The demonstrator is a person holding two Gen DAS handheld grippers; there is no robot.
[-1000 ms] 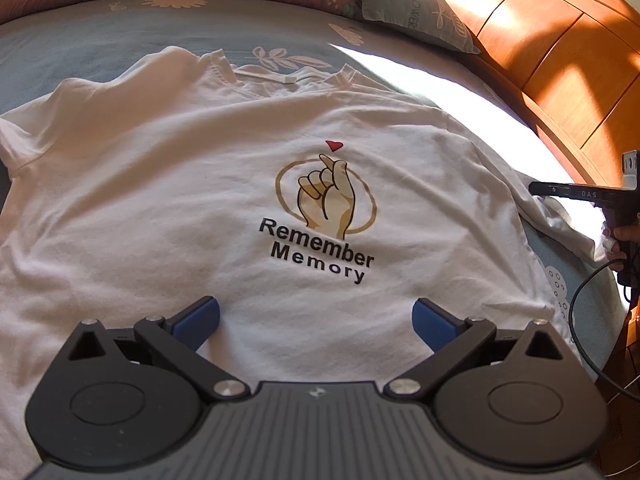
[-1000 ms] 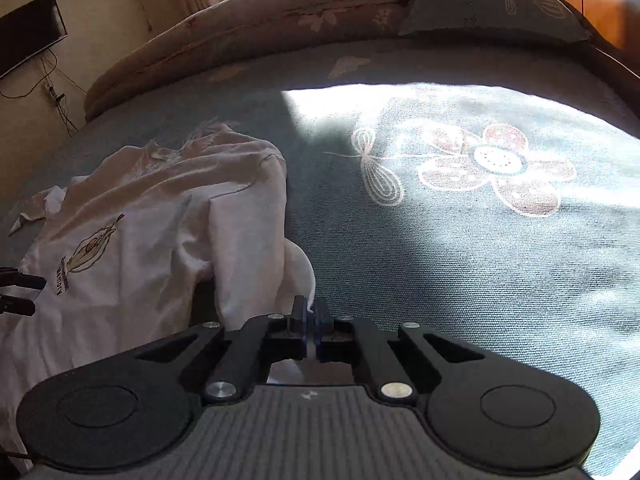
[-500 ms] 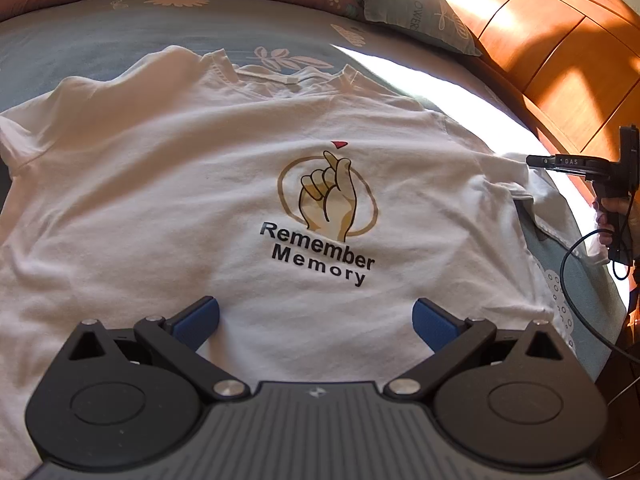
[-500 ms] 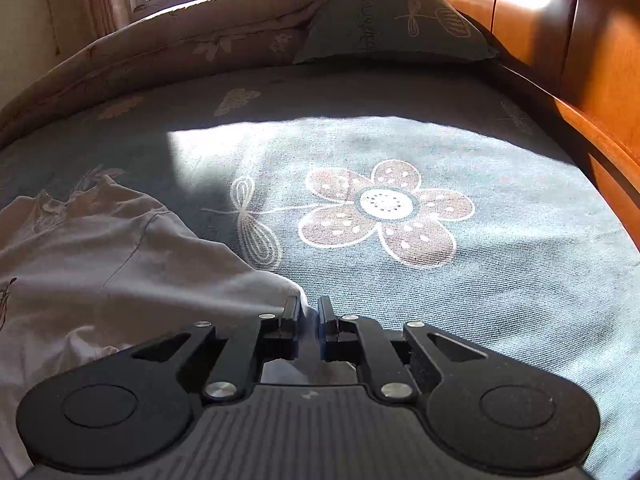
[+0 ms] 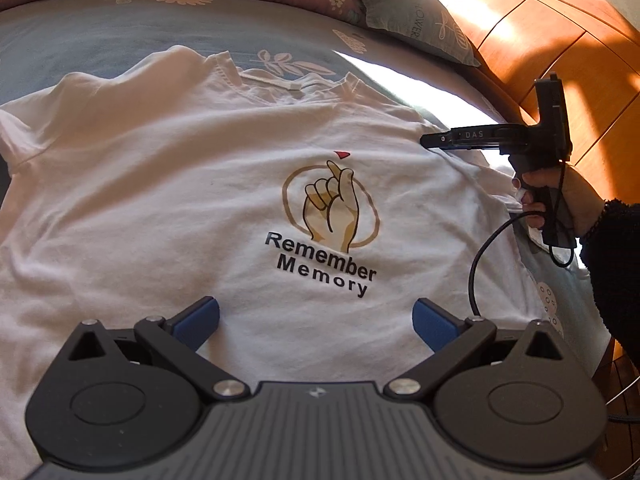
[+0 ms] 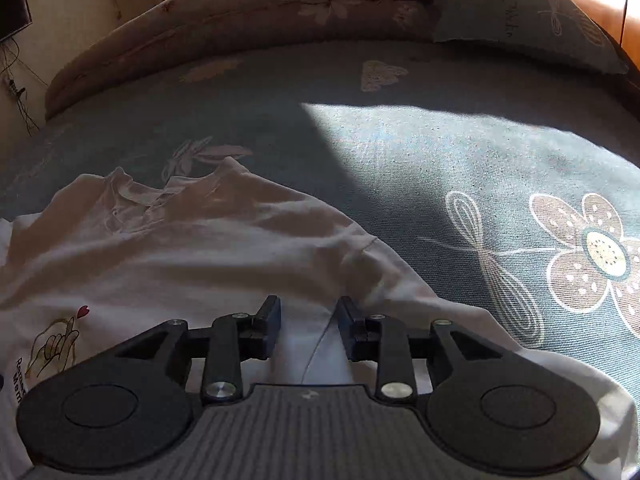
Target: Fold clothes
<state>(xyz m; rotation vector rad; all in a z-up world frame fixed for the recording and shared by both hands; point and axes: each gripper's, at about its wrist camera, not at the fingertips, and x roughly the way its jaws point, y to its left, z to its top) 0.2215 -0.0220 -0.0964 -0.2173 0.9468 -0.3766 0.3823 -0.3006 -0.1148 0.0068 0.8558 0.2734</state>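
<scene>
Left tongs (image 5: 316, 320) gape wide over the white T-shirt (image 5: 160, 184); right tongs (image 6: 308, 320), just parting, grip nothing.

A big blue bed sheet (image 6: 400, 160) has flower pictures. A grey-green pillow (image 5: 420, 28) leans by the orange wooden headboard (image 5: 560, 52).
</scene>
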